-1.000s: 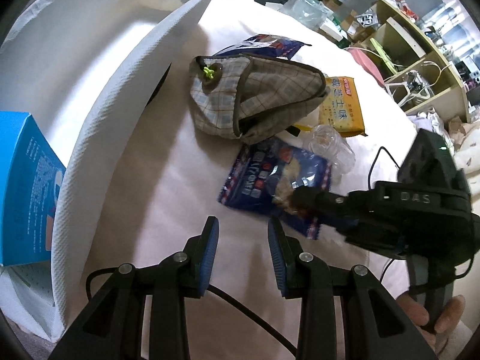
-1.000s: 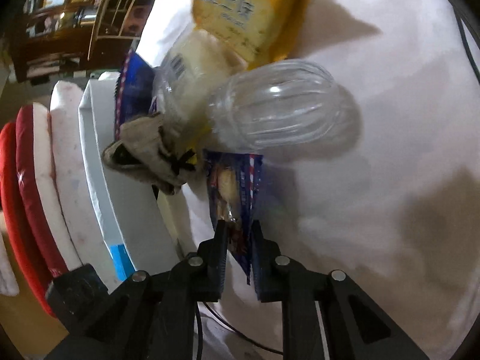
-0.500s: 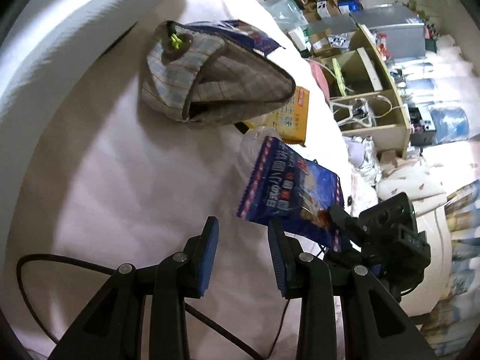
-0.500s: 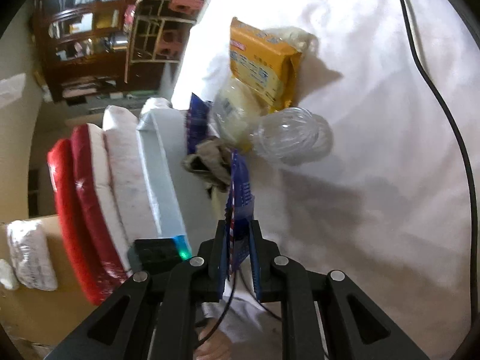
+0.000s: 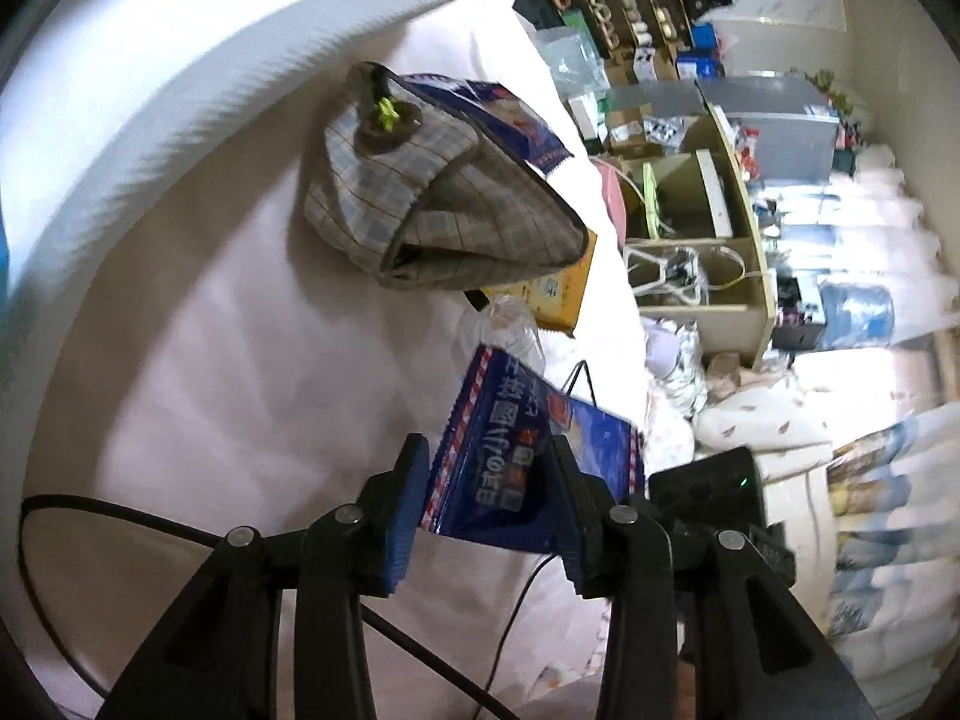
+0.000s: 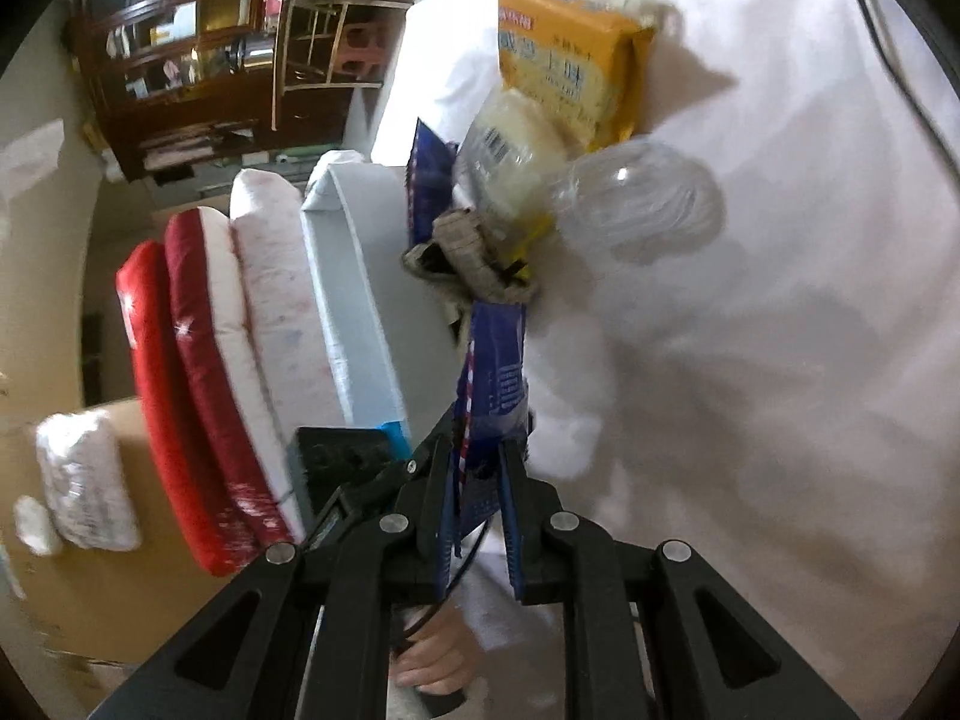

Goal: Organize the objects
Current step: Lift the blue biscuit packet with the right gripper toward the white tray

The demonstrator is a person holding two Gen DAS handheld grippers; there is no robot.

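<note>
My right gripper (image 6: 480,450) is shut on a blue snack packet (image 6: 495,372) and holds it edge-up above the white cloth (image 6: 780,360). In the left wrist view the same packet (image 5: 510,450) hangs between the jaws of my left gripper (image 5: 487,462), which are opening; the pads do not press on it. Behind it lie a plaid fabric pouch (image 5: 432,204), a second blue packet (image 5: 510,114), a yellow snack packet (image 5: 564,294) and a clear plastic bottle (image 5: 510,324). The right wrist view shows the pouch (image 6: 462,252), yellow packet (image 6: 570,60) and bottle (image 6: 648,204) too.
A tall white box wall (image 5: 240,60) curves along the left of the cloth, also the white box wall (image 6: 354,312). Red and white cushions (image 6: 198,372) stand beyond it. A black cable (image 5: 120,516) crosses the cloth. Open shelves (image 5: 690,210) lie past the far edge. A hand (image 6: 438,660) shows below.
The right gripper lifted the blue packet off the cloth and brought it toward the left gripper. The left gripper rolled and swung right, its jaws widened, and the packet now sits between them.
</note>
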